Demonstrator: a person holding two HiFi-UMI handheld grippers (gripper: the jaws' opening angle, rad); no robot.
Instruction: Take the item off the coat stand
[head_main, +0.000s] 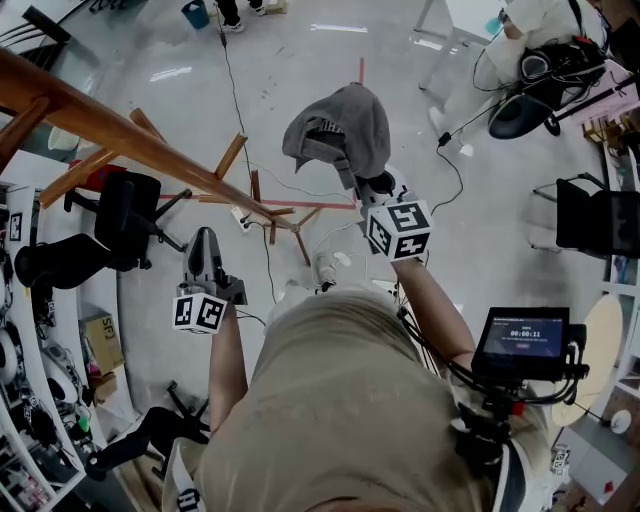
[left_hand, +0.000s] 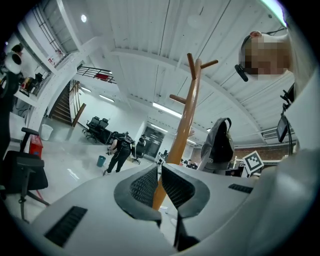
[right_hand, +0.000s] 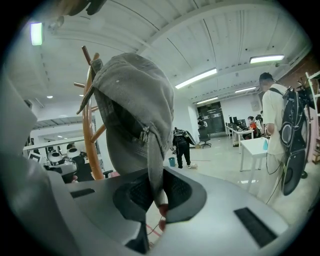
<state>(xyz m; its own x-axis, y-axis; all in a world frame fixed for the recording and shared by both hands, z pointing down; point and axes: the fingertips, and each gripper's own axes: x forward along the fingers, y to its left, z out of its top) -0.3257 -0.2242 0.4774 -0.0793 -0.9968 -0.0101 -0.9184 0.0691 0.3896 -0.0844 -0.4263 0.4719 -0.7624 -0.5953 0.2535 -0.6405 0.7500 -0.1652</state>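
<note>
One glossy pale floor, wooden coat stand, black office chair.

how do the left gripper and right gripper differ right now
The right gripper is shut on the strap of a grey fabric cap; the left gripper has its jaws together on nothing. In the head view the right gripper is held farther forward, while the left gripper sits closer to the person's body. Both carry a cube with square markers.
</note>
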